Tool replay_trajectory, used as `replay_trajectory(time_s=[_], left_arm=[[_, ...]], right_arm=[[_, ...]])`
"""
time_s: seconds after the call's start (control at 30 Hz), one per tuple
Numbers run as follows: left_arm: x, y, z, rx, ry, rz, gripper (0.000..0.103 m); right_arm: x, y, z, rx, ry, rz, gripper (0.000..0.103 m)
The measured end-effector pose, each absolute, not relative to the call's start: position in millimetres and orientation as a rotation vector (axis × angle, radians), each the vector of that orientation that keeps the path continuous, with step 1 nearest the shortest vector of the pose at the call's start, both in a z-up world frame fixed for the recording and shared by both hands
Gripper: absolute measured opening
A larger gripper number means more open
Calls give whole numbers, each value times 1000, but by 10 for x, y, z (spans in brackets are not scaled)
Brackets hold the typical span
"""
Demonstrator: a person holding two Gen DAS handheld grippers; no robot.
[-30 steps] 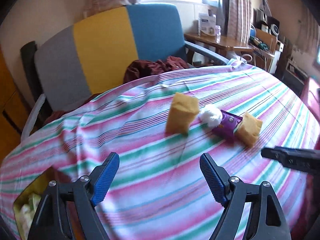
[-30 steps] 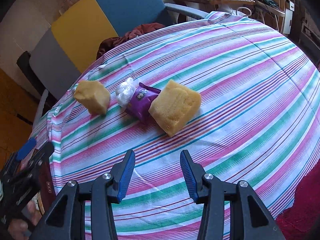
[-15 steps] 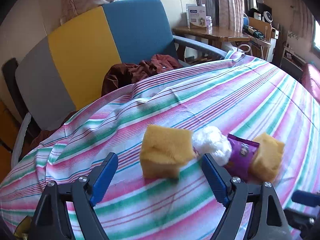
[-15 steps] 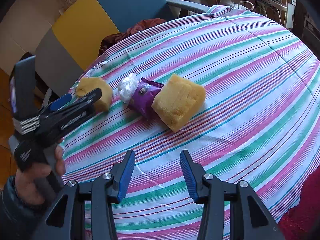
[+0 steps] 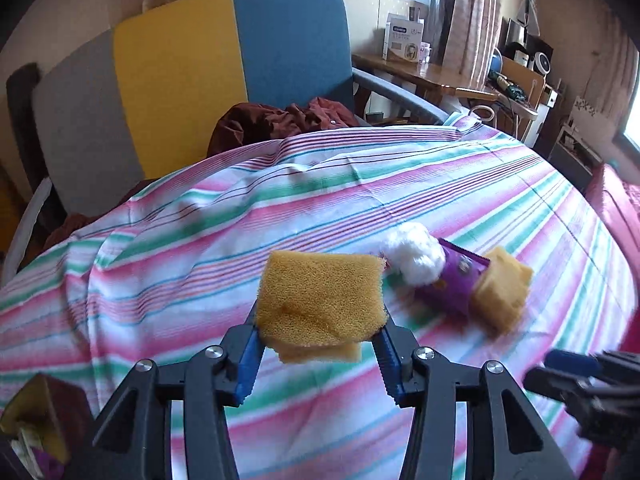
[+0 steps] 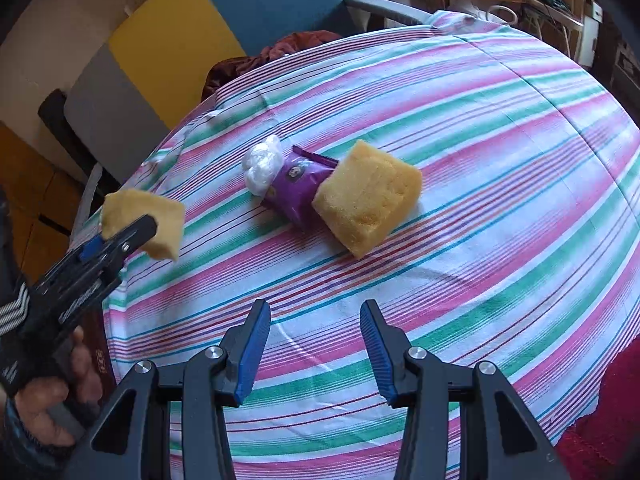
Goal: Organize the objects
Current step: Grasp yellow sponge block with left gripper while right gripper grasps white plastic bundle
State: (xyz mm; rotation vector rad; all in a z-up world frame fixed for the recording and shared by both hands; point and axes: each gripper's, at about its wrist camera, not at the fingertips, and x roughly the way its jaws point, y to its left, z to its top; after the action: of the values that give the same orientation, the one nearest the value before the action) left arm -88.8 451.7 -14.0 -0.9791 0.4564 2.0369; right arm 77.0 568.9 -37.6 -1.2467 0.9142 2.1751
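- Presently held: one yellow sponge (image 5: pixel 320 300), pinched between the blue pads of my left gripper (image 5: pixel 318 344) and lifted clear of the striped tablecloth (image 5: pixel 200 216); in the right wrist view the same sponge (image 6: pixel 152 220) hangs at the cloth's left edge.
- Second sponge (image 6: pixel 366 196), same yellow foam: lying on the cloth near the table's middle, one corner touching the purple snack packet (image 6: pixel 294 188).
- Purple snack packet: flat on the cloth, between the second sponge and the white plastic wad (image 6: pixel 262 164), touching both.
- White plastic wad: crumpled, at the packet's far-left end.
- My right gripper (image 6: pixel 316 344): jaws standing wide, nothing between them, hovering over bare cloth on the near side of the three grouped items.
- My left hand (image 6: pixel 48 396): gloved, wrapped round the left gripper's handle at the lower left of the right wrist view.
- Open container (image 5: pixel 36 412): yellow-lined, at the lower left corner of the left wrist view, with pale and purple items inside; I cannot tell what they are.
- Chair (image 5: pixel 192 76): grey, yellow and blue back panels, behind the table, with a dark red garment (image 5: pixel 276 120) heaped on its seat.
- Wooden desk (image 5: pixel 432 76): further back by the curtain, carrying a white box.
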Motion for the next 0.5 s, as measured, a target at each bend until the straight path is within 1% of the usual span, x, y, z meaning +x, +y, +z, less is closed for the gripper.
replay_trajectory(time_s=[0.2, 0.33, 0.5], left_arm=[[-732, 3991, 47, -984, 406, 2056, 51], [-689, 3694, 156, -995, 354, 2069, 51], [-656, 3290, 241, -1036, 290, 2096, 51]], right_arm=[[549, 5600, -291, -1304, 794, 2229, 47], [250, 5691, -239, -1298, 688, 2269, 47], [-206, 5901, -305, -1301, 560, 2268, 47]])
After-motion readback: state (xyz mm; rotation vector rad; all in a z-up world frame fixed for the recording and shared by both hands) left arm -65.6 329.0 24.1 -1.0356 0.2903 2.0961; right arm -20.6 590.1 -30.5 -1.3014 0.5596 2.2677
